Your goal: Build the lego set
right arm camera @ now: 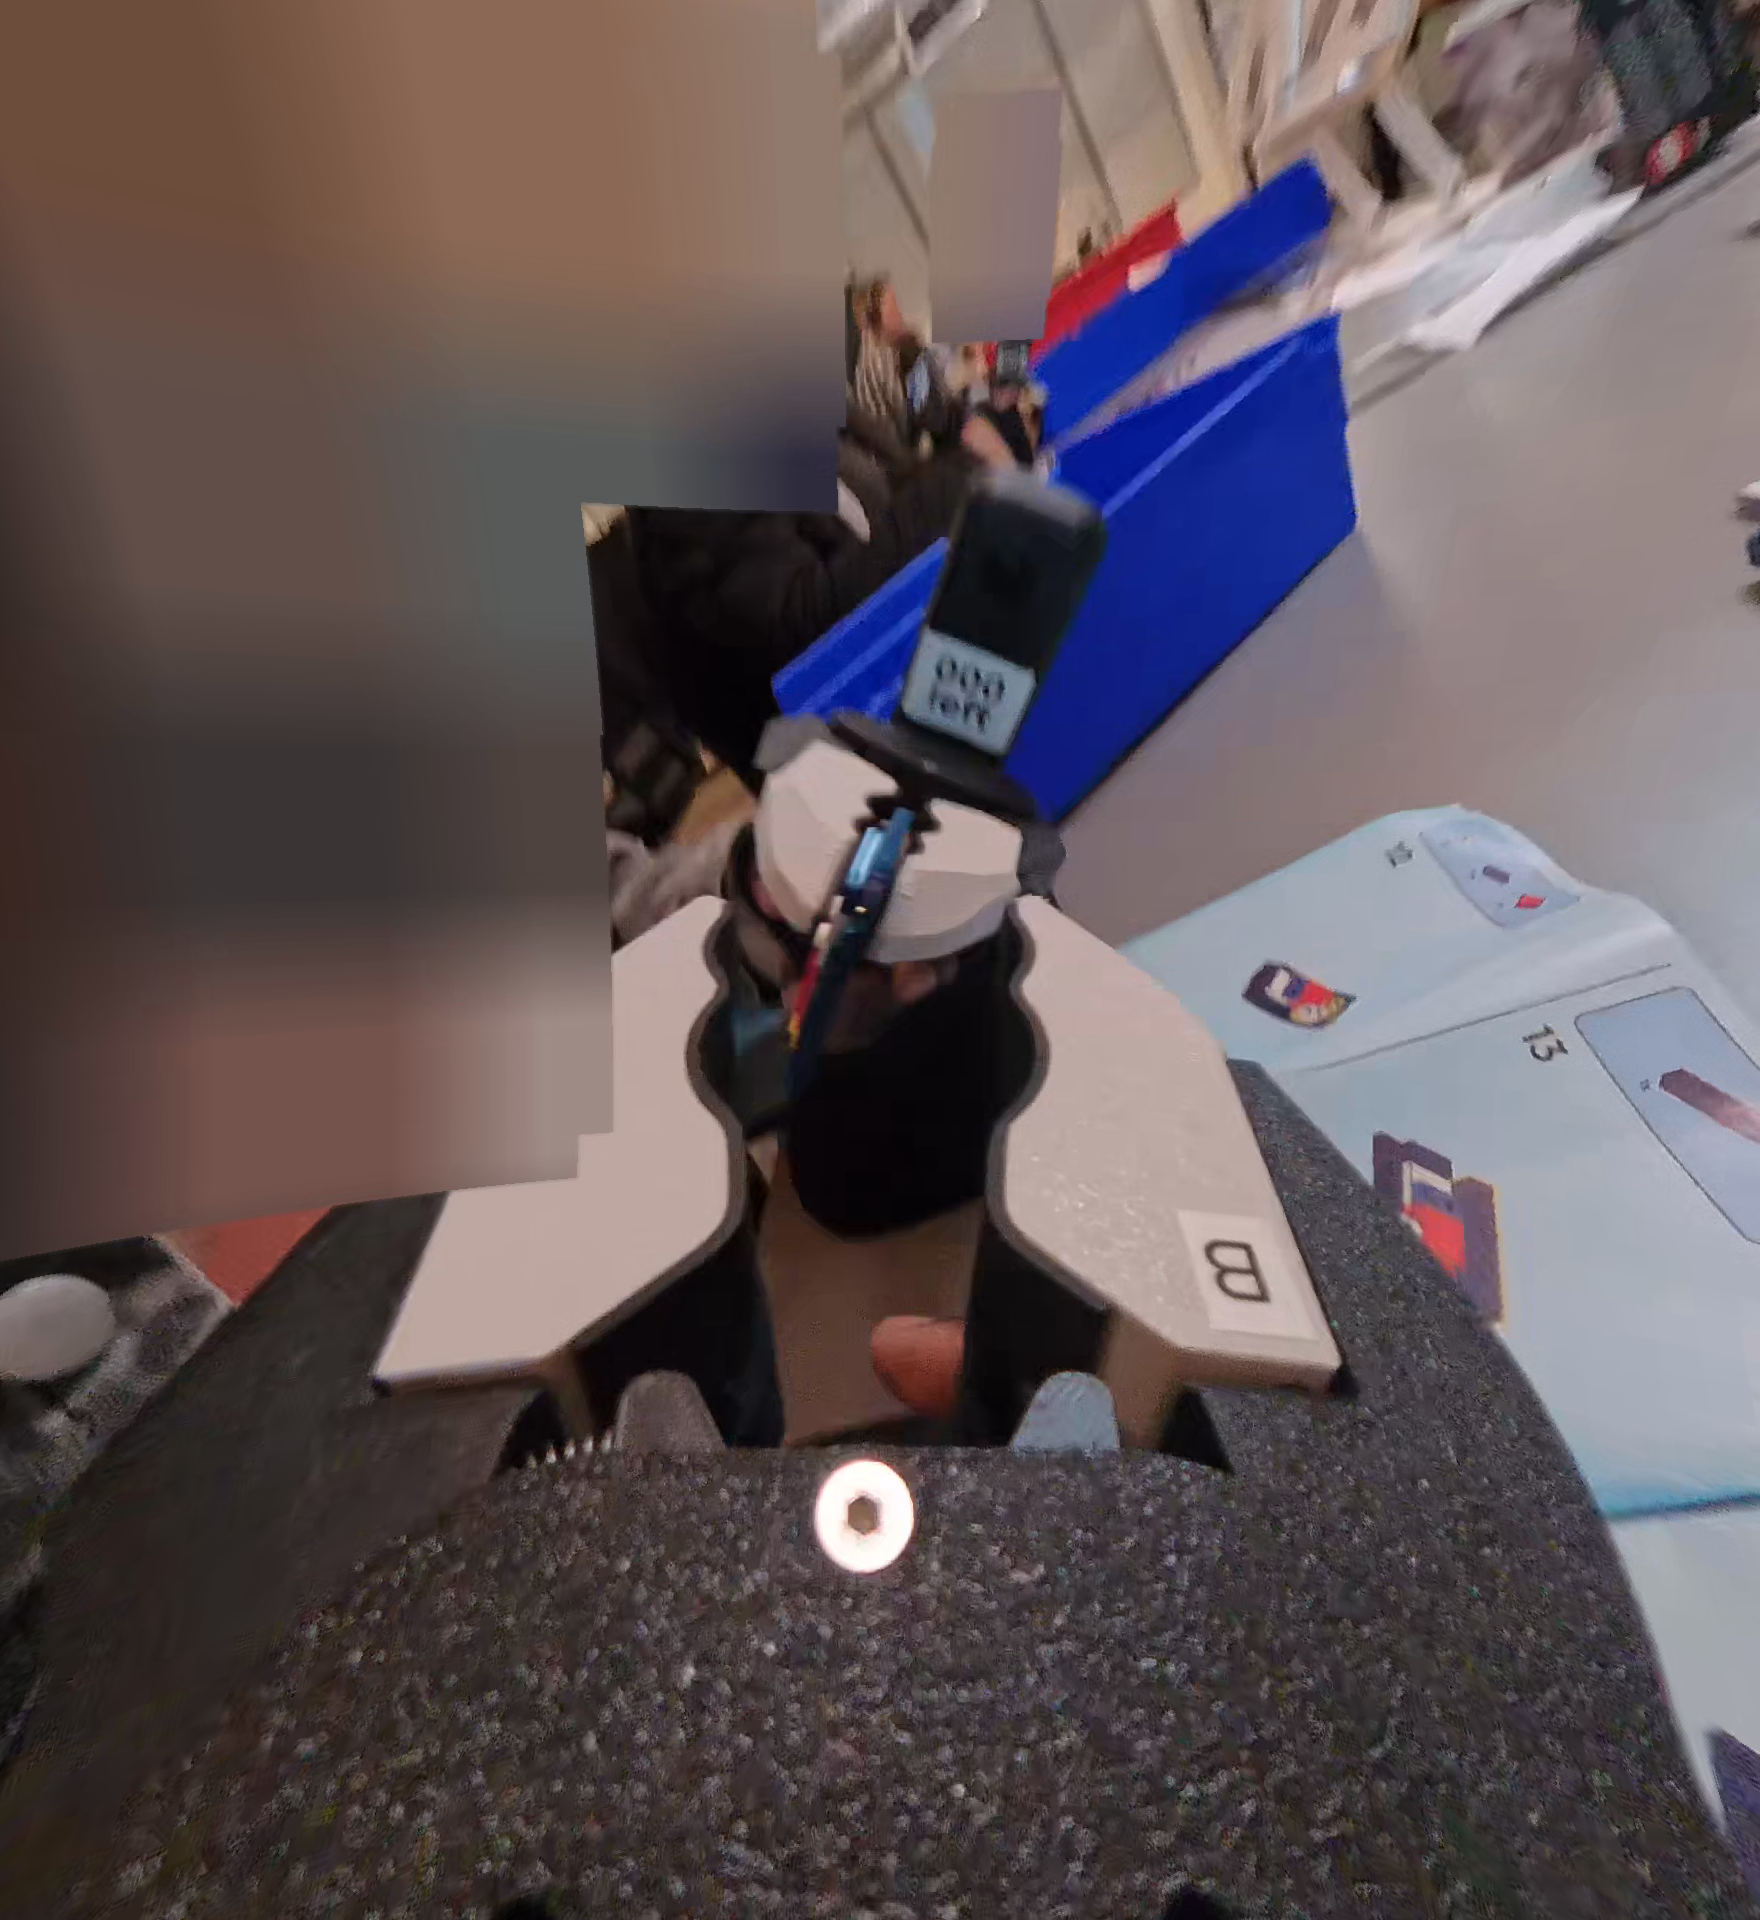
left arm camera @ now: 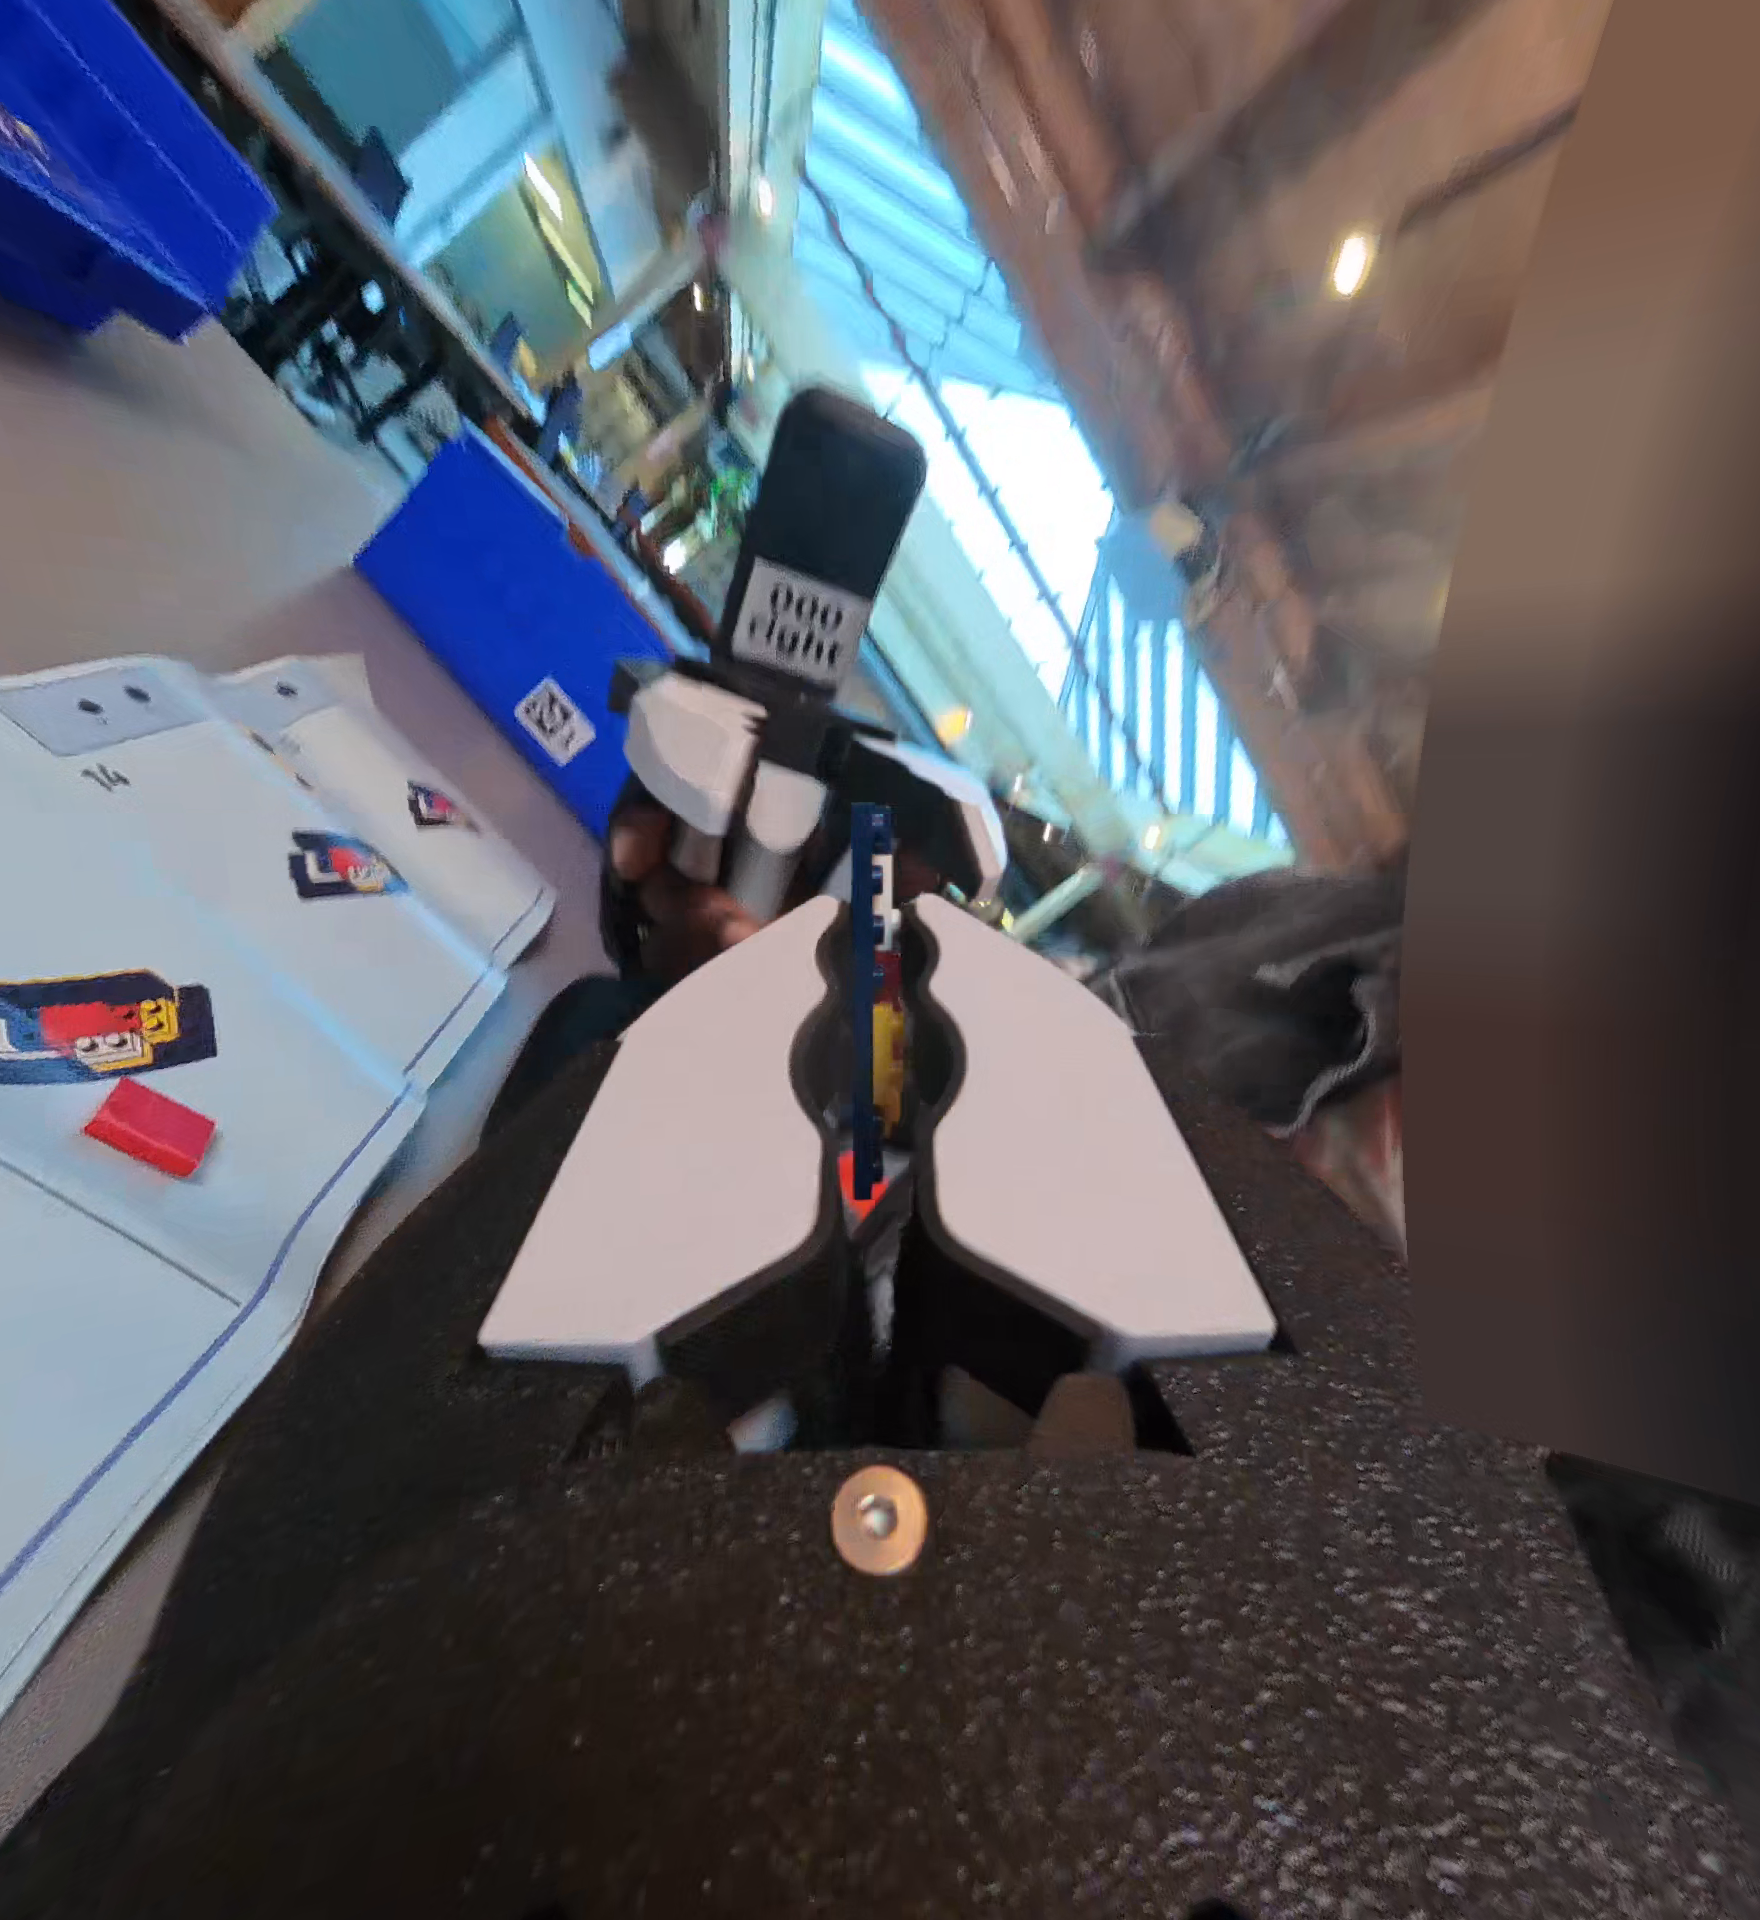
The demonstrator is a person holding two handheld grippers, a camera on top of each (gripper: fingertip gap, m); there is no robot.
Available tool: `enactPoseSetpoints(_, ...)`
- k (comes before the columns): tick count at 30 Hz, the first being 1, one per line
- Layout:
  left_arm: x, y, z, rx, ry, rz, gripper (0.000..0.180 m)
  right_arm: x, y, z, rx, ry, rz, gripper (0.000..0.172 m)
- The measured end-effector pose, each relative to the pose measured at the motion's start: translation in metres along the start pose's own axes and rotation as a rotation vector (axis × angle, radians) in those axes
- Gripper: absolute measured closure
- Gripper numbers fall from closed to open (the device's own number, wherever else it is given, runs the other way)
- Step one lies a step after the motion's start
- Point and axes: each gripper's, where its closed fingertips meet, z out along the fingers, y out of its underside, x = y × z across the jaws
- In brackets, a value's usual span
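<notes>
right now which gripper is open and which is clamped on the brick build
The right gripper is open, fingers wide apart. The left gripper is clamped on the thin blue brick build.

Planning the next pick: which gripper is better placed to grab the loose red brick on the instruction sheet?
Right gripper, probably: its jaws stand open and hold nothing. The left gripper is shut on the dark blue brick assembly, though the red brick lies on the instruction sheet beside it.

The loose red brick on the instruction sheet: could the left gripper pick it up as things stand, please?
Probably not yet: the left gripper is shut on a dark blue brick assembly. The red brick lies uncovered on the instruction sheet, so only the full grip hinders it.
</notes>
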Motion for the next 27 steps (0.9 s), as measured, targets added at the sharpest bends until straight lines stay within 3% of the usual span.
enactPoseSetpoints(4, -0.003, -0.017, 0.001, 0.154, 0.004, -0.009, 0.173, 0.006, -0.014, 0.003, 0.202, 0.016, 0.089, 0.139)
enactPoseSetpoints(10, -0.006, -0.017, 0.006, 0.179, -0.031, 0.039, 0.173, 0.012, -0.020, 0.003, 0.345, 0.037, 0.096, 0.157)
enactPoseSetpoints(16, -0.010, -0.014, 0.008, 0.163, -0.084, 0.116, 0.173, 0.011, -0.017, 0.000, 0.297, 0.077, -0.003, 0.165)
enactPoseSetpoints(20, 0.001, -0.017, 0.010, 0.148, -0.040, 0.202, 0.162, 0.002, -0.015, 0.001, 0.268, 0.042, -0.053, 0.165)
enactPoseSetpoints(24, 0.009, -0.016, 0.010, 0.124, -0.048, 0.359, 0.163, -0.009, -0.017, 0.003, 0.245, 0.010, -0.140, 0.166)
enactPoseSetpoints(27, 0.016, -0.014, 0.011, 0.118, -0.002, 0.385, 0.160, -0.015, -0.018, 0.003, 0.228, -0.008, -0.186, 0.165)
